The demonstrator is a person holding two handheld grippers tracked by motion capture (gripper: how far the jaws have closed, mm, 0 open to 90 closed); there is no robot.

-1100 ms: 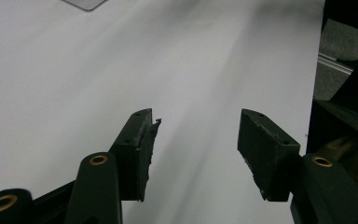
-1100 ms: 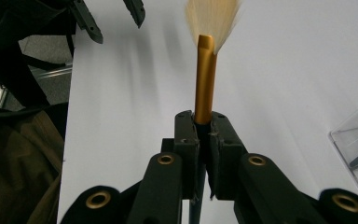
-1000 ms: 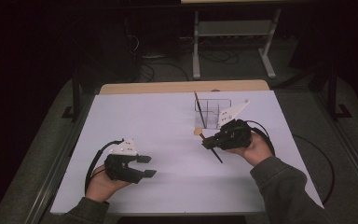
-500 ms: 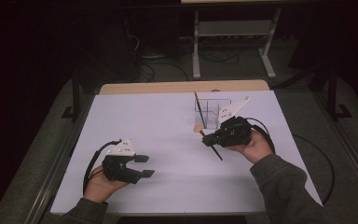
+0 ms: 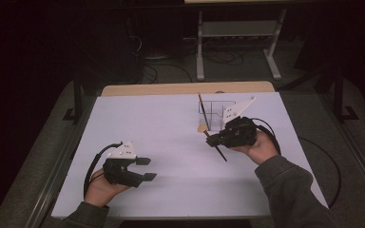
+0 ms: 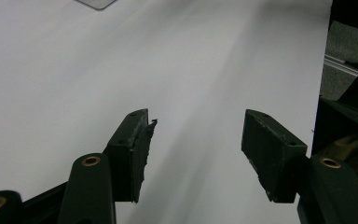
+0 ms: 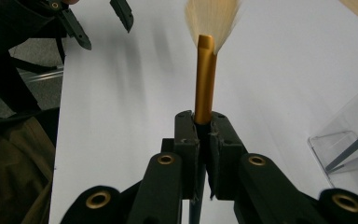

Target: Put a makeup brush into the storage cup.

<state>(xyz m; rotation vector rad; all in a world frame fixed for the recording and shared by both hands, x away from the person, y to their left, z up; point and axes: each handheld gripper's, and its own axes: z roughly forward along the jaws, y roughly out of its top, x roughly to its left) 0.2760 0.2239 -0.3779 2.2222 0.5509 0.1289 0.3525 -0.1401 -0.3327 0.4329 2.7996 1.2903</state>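
Two black two-jaw grippers are at work over the white table top point(image 5: 171, 137), one in each of the person's hands. There are two brushes. One is a fan brush with a gold metal ferrule, pale splayed bristles and a dark handle point(image 7: 204, 79); the other is a dark-handled brush point(image 5: 201, 105) standing tilted in the single clear plastic holder point(image 5: 212, 114) at the far side of the table.

The right gripper point(image 5: 215, 139) has its jaws pressed together on the fan brush, pinching it just behind the ferrule. In the right gripper view the ferrule and bristles stick out straight ahead of the fingertips, while the handle runs back between the jaws. In the high view the brush slants across the gripper's tip above the table — bristles toward the holder, handle end point(image 5: 222, 156) toward the person — just beside the holder's near corner.

The left gripper point(image 5: 146, 168), near the table's left front, has just been spreading its jaws; they stand apart with nothing between them — bare white surface shows in the gap in the left gripper view.
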